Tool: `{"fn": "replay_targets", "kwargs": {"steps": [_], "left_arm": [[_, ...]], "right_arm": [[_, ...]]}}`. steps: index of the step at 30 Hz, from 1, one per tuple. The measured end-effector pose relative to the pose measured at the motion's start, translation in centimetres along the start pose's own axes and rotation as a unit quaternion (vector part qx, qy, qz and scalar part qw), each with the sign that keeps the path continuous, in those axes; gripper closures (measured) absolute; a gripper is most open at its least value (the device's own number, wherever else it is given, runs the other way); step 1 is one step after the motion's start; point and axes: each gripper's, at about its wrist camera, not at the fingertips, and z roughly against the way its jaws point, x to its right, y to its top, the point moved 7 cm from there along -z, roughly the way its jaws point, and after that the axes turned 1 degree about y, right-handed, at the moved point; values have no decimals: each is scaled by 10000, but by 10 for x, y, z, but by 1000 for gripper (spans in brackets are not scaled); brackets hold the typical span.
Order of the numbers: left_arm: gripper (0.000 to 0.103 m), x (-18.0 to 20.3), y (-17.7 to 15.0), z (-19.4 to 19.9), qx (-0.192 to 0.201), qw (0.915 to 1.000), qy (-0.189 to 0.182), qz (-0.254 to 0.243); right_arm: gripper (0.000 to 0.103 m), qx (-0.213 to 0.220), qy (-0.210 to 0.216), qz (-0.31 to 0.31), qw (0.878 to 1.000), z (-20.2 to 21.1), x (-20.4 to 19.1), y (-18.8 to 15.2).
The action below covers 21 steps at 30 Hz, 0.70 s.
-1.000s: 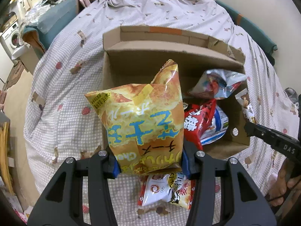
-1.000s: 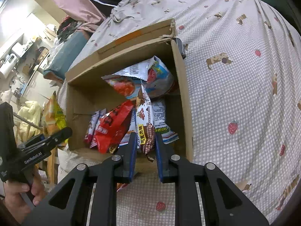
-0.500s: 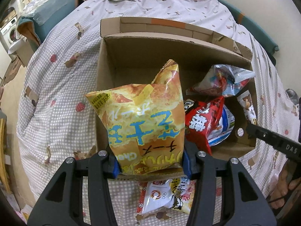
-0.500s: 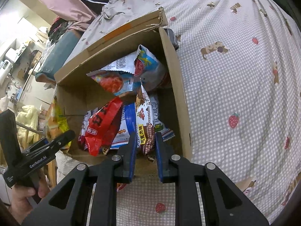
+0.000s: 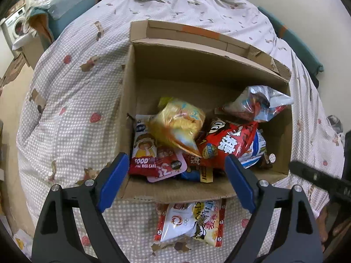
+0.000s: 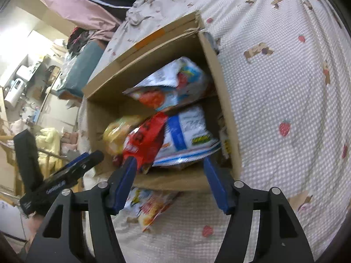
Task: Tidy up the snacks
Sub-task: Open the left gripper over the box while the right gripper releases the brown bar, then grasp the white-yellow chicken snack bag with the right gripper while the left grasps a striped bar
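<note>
An open cardboard box (image 5: 166,70) sits on the bed and holds several snack bags. The yellow chip bag (image 5: 177,125) lies blurred inside it, beside a red bag (image 5: 228,142); the yellow bag also shows in the right wrist view (image 6: 116,133). My left gripper (image 5: 175,175) is open and empty above the box's near wall. My right gripper (image 6: 171,182) is open and empty over the box's near edge (image 6: 175,182). A white and red snack bag (image 5: 190,221) lies on the bedspread in front of the box, also in the right wrist view (image 6: 151,208).
The checked bedspread (image 5: 76,120) surrounds the box. A teal cushion (image 5: 70,15) and a washing machine (image 5: 15,24) are at the far left. The left gripper's body (image 6: 59,184) shows at the left of the right wrist view.
My left gripper opened and the yellow chip bag dropped into the box. My right gripper opened and let go of the brown and white packet into the box.
</note>
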Motion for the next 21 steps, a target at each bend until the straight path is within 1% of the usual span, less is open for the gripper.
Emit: {"fn": "replay_targets", "kwargs": {"steps": [4,5,7,8,10,11,14,16,19,20,21], "left_arm": [[16,-9,-1,10,77,9999,97,66],[16,-10,-2,13,92,9999,110,77],[16,-15,-4,20,127,9998,132,105],[16,-17,-6,23,144,9997,145,111],[16,-23,-12,30,189,9995,200,133],[16,-27,-15,32,194,9994,221,154],[16,-39,-28,40,192,9991,235,280],[16,-47,-36,44,204,9988,261,361],[16,-59,-48,46,176,9984,328,433],[16,-63,-52,46,148,9983,357,446],[16,-67,-56,45,112,9981,390,468]], "right_arm": [[36,-299,366,-315,9984,-2,-7,-24],[36,-490,446,-390,9970,-8,-11,-36],[35,-727,530,-496,9947,-21,-13,-51],[34,-933,551,-595,9923,-35,-15,-62],[28,-1134,516,-753,9893,-57,-16,-75],[27,-1286,500,-879,9865,-75,-16,-83],[26,-1569,565,-1163,9791,-107,-18,-96],[26,-1581,543,-1208,9785,-118,-19,-98],[26,-1651,427,-1102,9792,-132,-21,-101],[27,-1604,377,-1030,9809,-133,-21,-100],[32,-1581,369,-999,9817,-133,-21,-99]]}}
